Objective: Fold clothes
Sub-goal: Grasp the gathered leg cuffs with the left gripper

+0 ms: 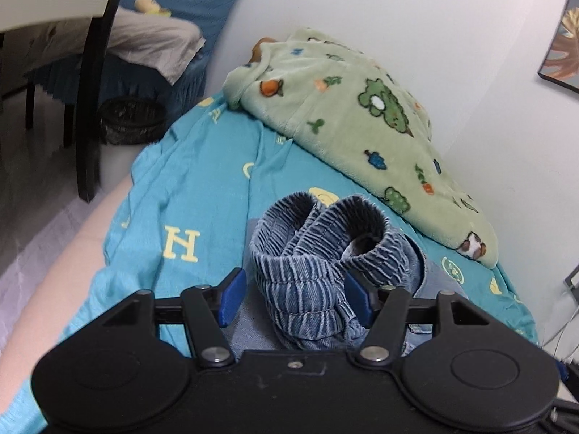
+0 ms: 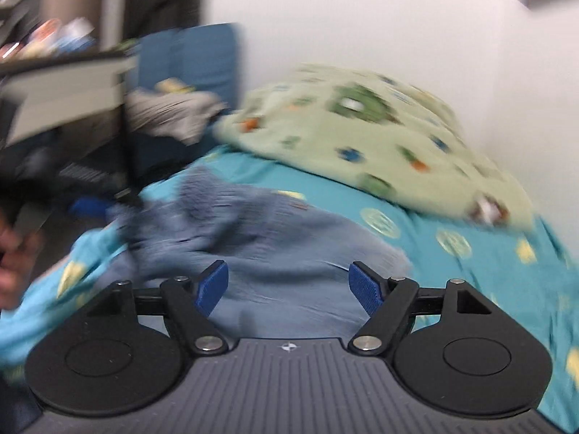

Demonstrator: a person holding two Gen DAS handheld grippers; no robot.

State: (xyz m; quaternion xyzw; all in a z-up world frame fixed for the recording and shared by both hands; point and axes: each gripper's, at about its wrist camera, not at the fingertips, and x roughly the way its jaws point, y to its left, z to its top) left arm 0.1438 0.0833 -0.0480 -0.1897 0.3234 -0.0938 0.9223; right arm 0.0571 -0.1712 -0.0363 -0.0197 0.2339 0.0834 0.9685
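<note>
A pair of blue denim shorts lies on the bed's turquoise sheet [image 1: 202, 181]. In the left wrist view its bunched elastic waistband [image 1: 311, 253] stands up between the blue pads of my left gripper [image 1: 295, 298], which is open around it without clamping. In the blurred right wrist view the flat denim leg [image 2: 286, 264] spreads under and ahead of my right gripper [image 2: 289, 285], which is open and empty. The left gripper [image 2: 90, 208] shows there at the far left end of the shorts, held by a hand.
A green plush blanket [image 1: 354, 123] with cartoon prints is heaped along the white wall on the far right side of the bed. Left of the bed stand a dark table leg [image 1: 90, 108], a black bin [image 1: 132, 119] and a blue-covered chair with clothes [image 1: 155, 47].
</note>
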